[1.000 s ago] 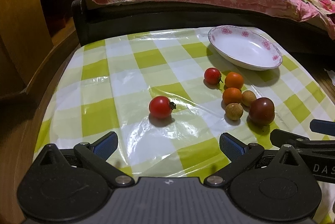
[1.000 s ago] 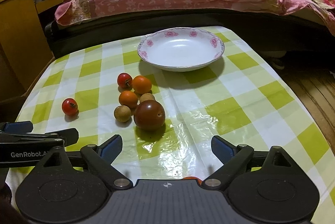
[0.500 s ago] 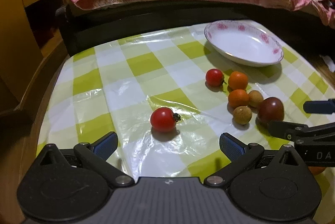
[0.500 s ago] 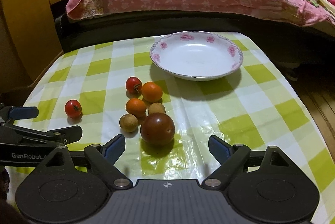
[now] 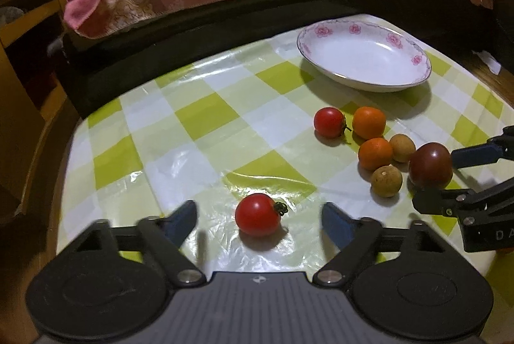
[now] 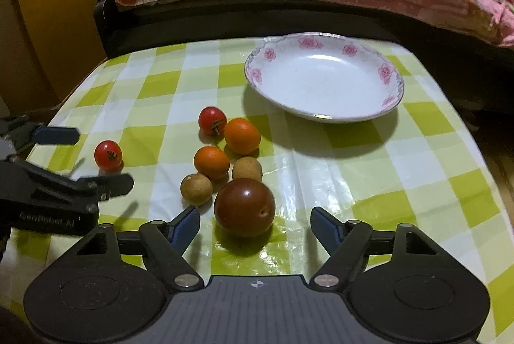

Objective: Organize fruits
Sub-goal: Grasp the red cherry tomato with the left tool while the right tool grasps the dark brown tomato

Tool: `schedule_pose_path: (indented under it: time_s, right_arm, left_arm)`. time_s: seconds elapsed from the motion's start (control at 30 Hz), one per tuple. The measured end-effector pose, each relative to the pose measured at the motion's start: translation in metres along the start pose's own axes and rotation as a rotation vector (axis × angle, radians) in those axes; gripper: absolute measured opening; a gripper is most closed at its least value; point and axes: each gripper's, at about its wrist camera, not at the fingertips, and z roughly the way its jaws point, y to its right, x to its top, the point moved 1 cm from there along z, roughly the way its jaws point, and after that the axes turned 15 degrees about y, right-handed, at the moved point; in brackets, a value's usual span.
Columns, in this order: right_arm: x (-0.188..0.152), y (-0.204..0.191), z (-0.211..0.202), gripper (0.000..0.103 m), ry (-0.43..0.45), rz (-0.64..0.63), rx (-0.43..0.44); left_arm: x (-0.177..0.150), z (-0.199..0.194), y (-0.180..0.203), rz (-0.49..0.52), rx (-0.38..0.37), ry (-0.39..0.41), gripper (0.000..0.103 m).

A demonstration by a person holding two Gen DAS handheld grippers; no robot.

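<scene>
While each tool gapes, left (image 5: 258, 220) flanks the red tomato (image 5: 258, 214), right (image 6: 255, 223) the dark plum (image 6: 244, 207).

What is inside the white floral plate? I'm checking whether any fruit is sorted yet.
Nothing: the white floral-rimmed plate shows only its bare bowl, unobstructed in both views. All seven fruits lie outside on the checked tablecloth.

A green-and-white checked tablecloth (image 6: 369, 189) carries a white plate (image 6: 324, 80) with pink flowers, red tomatoes (image 5: 257, 214), orange fruits (image 6: 242, 136) and one dark maroon fruit (image 6: 244, 207).
</scene>
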Motion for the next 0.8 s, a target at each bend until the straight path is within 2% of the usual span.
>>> schedule_pose_path:
  time_s: [0.1,0.27,0.5,0.6,0.8]
  right_arm:
    - [-0.002,-0.001,0.002,0.064,-0.013,0.012,0.017]
    - [-0.002,-0.003,0.004,0.065,-0.006,0.004,0.028]
    - [-0.003,0.000,0.003,0.050,0.014,0.007,0.019]
    - [-0.004,0.002,0.001,0.042,0.025,0.021,0.032]
    - [-0.004,0.000,0.003,0.039,0.040,0.010,0.043]
  left_arm:
    - [-0.003,0.005,-0.003,-0.021,-0.037,-0.030,0.068]
    - [-0.004,0.006,-0.002,-0.023,-0.058,-0.004,0.059]
    - [-0.005,0.003,0.002,-0.019,-0.081,0.013,0.046]
    - [-0.005,0.002,0.005,-0.011,-0.084,0.020,0.042]
    - [-0.007,0.002,0.009,0.002,-0.099,0.035,0.042]
